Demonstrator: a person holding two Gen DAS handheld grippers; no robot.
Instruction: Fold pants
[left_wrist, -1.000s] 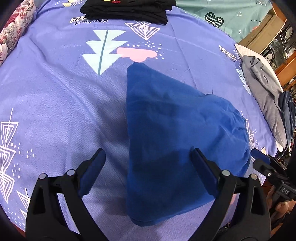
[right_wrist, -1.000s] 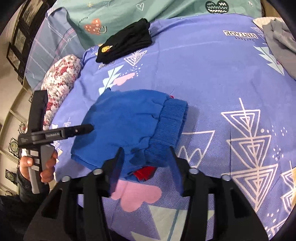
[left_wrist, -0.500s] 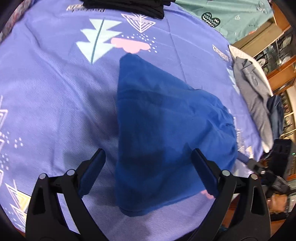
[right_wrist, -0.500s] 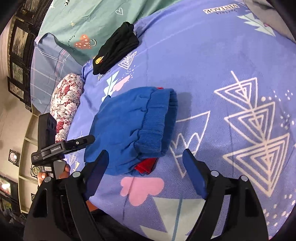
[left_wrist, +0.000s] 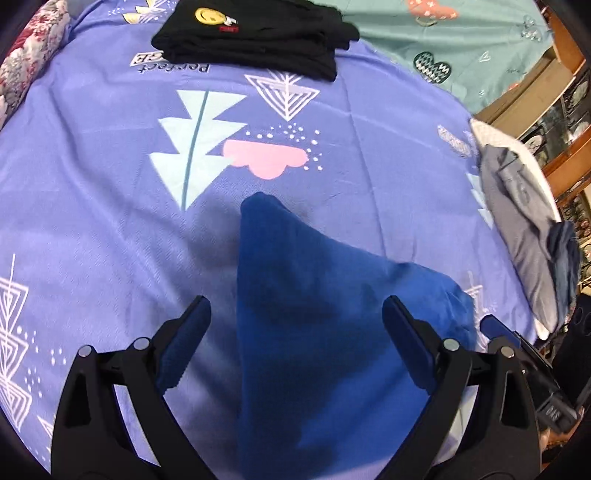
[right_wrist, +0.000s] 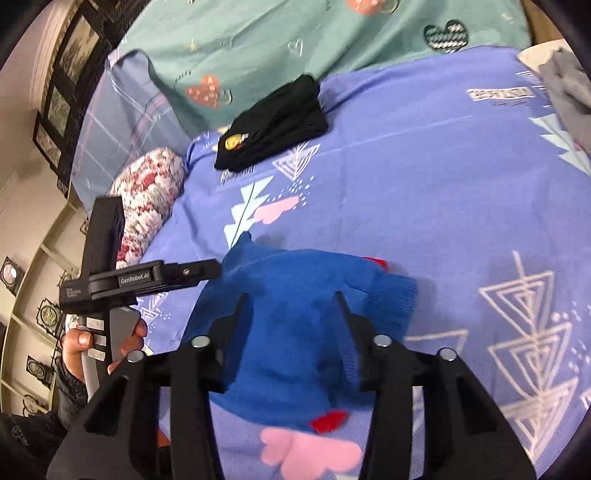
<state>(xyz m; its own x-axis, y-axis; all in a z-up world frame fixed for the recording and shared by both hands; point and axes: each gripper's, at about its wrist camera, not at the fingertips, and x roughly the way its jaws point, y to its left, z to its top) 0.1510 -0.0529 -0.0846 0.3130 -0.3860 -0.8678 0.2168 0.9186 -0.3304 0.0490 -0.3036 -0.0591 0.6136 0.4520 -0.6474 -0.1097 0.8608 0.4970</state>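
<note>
My right gripper (right_wrist: 291, 306) has its fingers part-way apart; they have just been closing in, and the blue pants (right_wrist: 295, 332) lie under and between them, though I cannot tell whether the pads pinch any cloth. My left gripper (left_wrist: 295, 325) stands with its fingers wide apart, hanging above the near end of the same bundle and gripping nothing.

The pants sit folded into a compact blue wedge on the purple bedsheet (left_wrist: 92, 221), close to my edge of the bed. In the left view the wedge runs away from me, its narrow tip pointing toward the pink cloud print (left_wrist: 264, 158) and its broad end bulging off to my right. In the right view the ribbed waistband (right_wrist: 391, 302) sits just right of the right fingers, and a bit of red lining (right_wrist: 328, 421) pokes out at the near edge.

I judge the right hand the nearer one to the waistband end, so any further fold or tidy-up starts there, across the long axis. The black folded clothes (left_wrist: 255, 37) lie well apart, toward the head of the bed.
</note>
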